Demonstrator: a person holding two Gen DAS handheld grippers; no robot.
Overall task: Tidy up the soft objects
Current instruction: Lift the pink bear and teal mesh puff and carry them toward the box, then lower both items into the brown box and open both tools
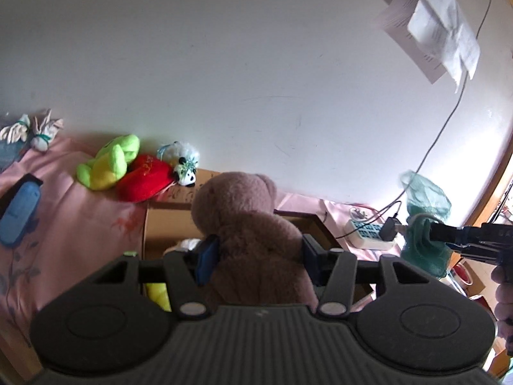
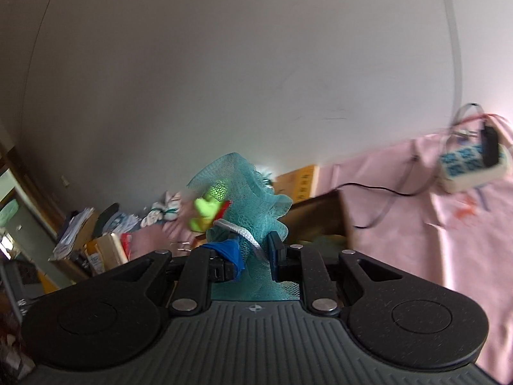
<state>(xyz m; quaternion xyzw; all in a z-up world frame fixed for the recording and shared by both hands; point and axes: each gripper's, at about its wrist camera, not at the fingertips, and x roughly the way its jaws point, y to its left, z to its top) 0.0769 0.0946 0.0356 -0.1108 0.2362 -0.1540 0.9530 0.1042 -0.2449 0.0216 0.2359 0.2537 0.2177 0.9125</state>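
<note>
White wall fills the background behind a surface draped in pink cloth (image 1: 80, 231), against which the soft things are seen. A brown teddy bear (image 1: 243, 224) is gripped at the body between the half-spread fingers of the left gripper (image 1: 256, 256) and is held above an open cardboard box (image 1: 166, 221). A teal mesh sponge (image 2: 247, 199) with a white cord is pinched in the fully closed right gripper (image 2: 253, 256), clear of the cloth, near the wall. Behind the box, by the wall, a green and yellow plush (image 1: 109, 163), a red plush (image 1: 144, 179) and a small panda toy (image 1: 186, 166) are bunched together, touching. Further left, two tied cloth bundles (image 1: 32, 131) are seen, and a blue object (image 1: 19, 215) lies on the cloth near the edge of view. A white power strip (image 1: 368, 232) with a black plug and trailing cables is set just right of the box, between the two grippers. Open cloth is left between the box and the blue object, and papers (image 1: 429, 22) are pinned high on the wall
</note>
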